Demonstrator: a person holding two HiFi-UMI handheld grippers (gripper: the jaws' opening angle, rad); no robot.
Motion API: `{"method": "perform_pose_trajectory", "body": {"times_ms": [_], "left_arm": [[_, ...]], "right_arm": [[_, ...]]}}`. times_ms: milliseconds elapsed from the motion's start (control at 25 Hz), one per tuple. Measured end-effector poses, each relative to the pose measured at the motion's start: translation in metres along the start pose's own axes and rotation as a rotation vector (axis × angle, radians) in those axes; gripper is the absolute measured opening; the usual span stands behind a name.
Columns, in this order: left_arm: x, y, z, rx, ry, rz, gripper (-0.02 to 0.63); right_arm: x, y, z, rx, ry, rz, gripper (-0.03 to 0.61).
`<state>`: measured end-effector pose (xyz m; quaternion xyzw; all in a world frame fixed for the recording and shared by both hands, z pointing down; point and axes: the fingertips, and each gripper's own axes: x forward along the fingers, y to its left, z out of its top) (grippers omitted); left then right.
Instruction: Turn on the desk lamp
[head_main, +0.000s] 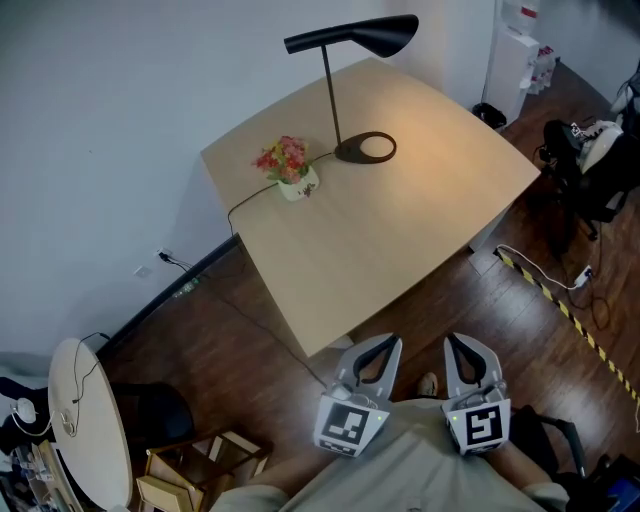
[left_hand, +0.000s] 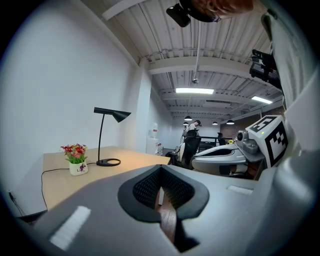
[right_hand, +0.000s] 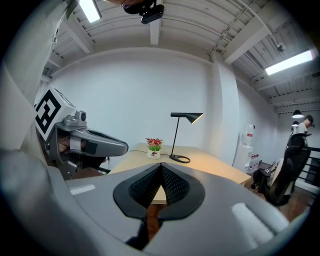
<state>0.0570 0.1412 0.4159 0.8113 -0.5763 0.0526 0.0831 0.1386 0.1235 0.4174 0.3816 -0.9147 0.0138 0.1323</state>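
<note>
The black desk lamp (head_main: 350, 37) stands at the far side of the light wooden table (head_main: 400, 230); its ring base (head_main: 365, 148) rests beside a small pot of red flowers (head_main: 288, 168). A warm glow lies on the tabletop right of the base, and the shade's mouth (right_hand: 197, 118) looks bright. Both grippers hang near my body, short of the table's near edge and far from the lamp. My left gripper (head_main: 384, 343) is shut on nothing, its tips meeting (left_hand: 161, 168). My right gripper (head_main: 462, 341) is shut and empty as well (right_hand: 161, 165).
The lamp's cord (head_main: 248, 198) runs off the table's left edge to the wall. A white round table (head_main: 88, 425) and wooden frames (head_main: 200, 468) stand at the lower left. At the right are an office chair (head_main: 590, 165), a water dispenser (head_main: 515, 55) and striped floor tape (head_main: 562, 305).
</note>
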Motion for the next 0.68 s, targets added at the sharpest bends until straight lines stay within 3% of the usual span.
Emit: {"method": "perform_pose_trajectory", "body": {"times_ms": [680], "left_arm": [[0.0044, 0.0010, -0.0034, -0.005, 0.025, 0.062, -0.002]], "right_arm": [[0.0090, -0.0046, -0.0063, -0.010, 0.005, 0.074, -0.003]]}}
